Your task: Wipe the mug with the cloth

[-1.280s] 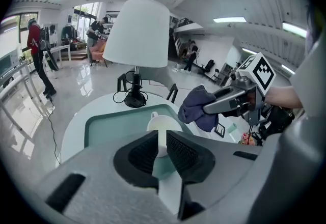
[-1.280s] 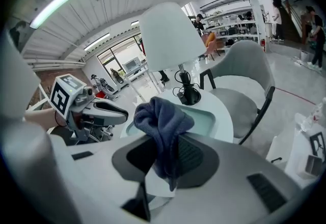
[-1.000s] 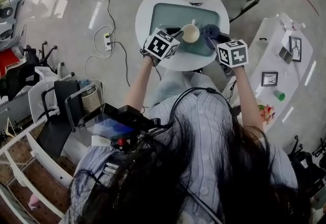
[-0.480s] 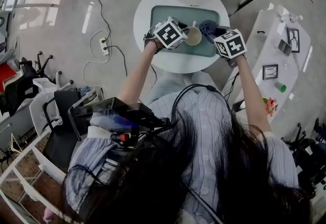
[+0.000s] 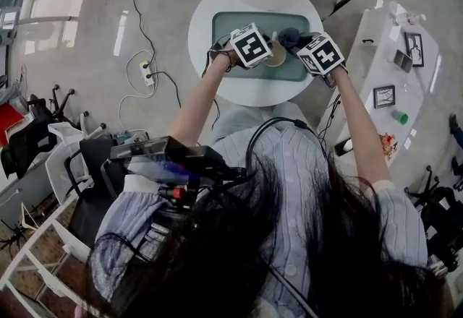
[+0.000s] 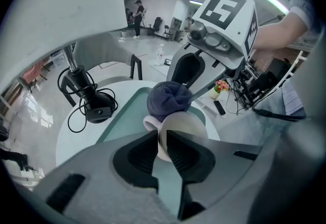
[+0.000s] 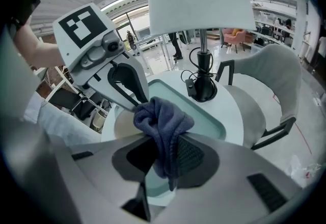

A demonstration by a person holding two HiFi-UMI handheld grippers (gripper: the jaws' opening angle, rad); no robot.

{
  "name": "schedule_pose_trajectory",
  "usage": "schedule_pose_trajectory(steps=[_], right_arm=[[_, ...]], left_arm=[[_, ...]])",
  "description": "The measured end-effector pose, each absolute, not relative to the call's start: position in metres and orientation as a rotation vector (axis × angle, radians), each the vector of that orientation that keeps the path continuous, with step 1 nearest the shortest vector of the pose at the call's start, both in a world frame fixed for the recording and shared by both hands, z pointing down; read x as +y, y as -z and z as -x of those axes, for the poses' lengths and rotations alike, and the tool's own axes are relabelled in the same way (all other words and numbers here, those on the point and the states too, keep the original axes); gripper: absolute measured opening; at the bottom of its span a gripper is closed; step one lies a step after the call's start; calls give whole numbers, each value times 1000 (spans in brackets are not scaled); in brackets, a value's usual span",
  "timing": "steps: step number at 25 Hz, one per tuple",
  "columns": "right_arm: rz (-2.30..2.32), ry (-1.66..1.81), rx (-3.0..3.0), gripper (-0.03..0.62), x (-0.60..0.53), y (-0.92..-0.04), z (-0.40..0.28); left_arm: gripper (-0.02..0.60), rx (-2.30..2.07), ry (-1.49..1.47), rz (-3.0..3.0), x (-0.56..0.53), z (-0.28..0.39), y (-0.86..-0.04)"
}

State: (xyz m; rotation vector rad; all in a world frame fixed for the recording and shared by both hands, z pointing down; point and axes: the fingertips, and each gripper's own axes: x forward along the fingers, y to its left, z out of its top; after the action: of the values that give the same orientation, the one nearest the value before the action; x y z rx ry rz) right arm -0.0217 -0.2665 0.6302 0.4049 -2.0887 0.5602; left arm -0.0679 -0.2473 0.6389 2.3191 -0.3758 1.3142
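The left tongs [image 6: 162, 135] pinch the mug [image 6: 188, 127] by its rim, and the cloth [image 7: 162, 116], clamped in the right tongs [image 7: 166, 142], sits bunched against the mug's opposite side.

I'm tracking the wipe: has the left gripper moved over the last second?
Yes: the left gripper has shifted from the left edge of the tray farther in over it.

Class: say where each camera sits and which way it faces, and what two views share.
Head view: on the person's head, steeply down at the round table; hair, shirt, forearms show.
Left gripper view: on the left tongs, facing the clamped mug; own jaws show.
Right gripper view: on the right tongs, facing the gripped cloth; own jaws show.
Shared: both gripper views show cloth and tray.
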Motion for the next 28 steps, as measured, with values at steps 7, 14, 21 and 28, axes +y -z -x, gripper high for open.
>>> schedule_pose_trajectory(steps=[7, 14, 21, 28], right_arm=[[-416, -573, -2081, 98, -260, -635, 20], [-433, -584, -2079, 98, -260, -639, 21], [-508, -628, -2087, 98, -257, -638, 17], [-617, -711, -2092, 98, -253, -638, 9]], left_arm=[[37, -487, -1297, -2262, -257, 71, -644], [37, -541, -1273, -2255, -256, 66, -645], [37, -734, -1240, -2153, -262, 73, -646], [37, -899, -1103, -2035, -265, 74, -649]])
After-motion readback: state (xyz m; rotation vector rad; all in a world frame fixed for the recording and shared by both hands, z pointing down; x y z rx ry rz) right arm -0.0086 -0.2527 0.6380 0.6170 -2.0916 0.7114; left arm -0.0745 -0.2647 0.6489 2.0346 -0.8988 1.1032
